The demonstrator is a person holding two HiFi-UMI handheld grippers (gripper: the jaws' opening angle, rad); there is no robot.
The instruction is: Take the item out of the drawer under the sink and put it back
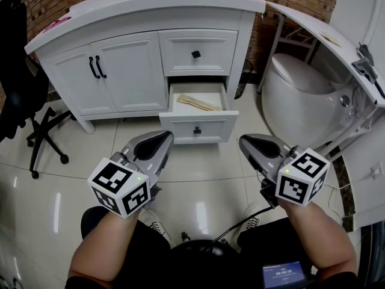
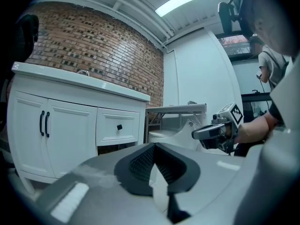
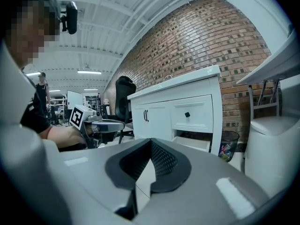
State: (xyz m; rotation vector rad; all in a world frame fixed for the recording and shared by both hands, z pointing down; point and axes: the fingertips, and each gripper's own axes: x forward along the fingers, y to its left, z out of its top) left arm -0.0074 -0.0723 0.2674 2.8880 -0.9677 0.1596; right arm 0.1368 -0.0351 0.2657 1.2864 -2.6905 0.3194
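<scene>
Drawer (image 1: 177, 127) sits open, wooden item (image 1: 197, 103) lying inside — left hand-held gripper (image 1: 166, 137) and right hand-held gripper (image 1: 243, 141) both pinched closed, empty, well back — fits pre-pick or just-returned, so any reach must clear its front.

The white vanity (image 1: 129, 71) and its open lower drawer (image 1: 197, 128) are seen from high above and steeply downward in the head view, from some way back, with the left gripper (image 1: 161, 138) and the right gripper (image 1: 248, 143) held low in the foreground over the tiled floor (image 1: 198, 185). The left gripper view is taken from low down, close behind its own jaws, and is tilted slightly upward toward the vanity front and the brick wall (image 2: 93, 41); the right gripper is caught at its right edge. The right gripper view is likewise set low, with the vanity at mid-right and the left gripper at its left. The vanity front is shared by all three views.
</scene>
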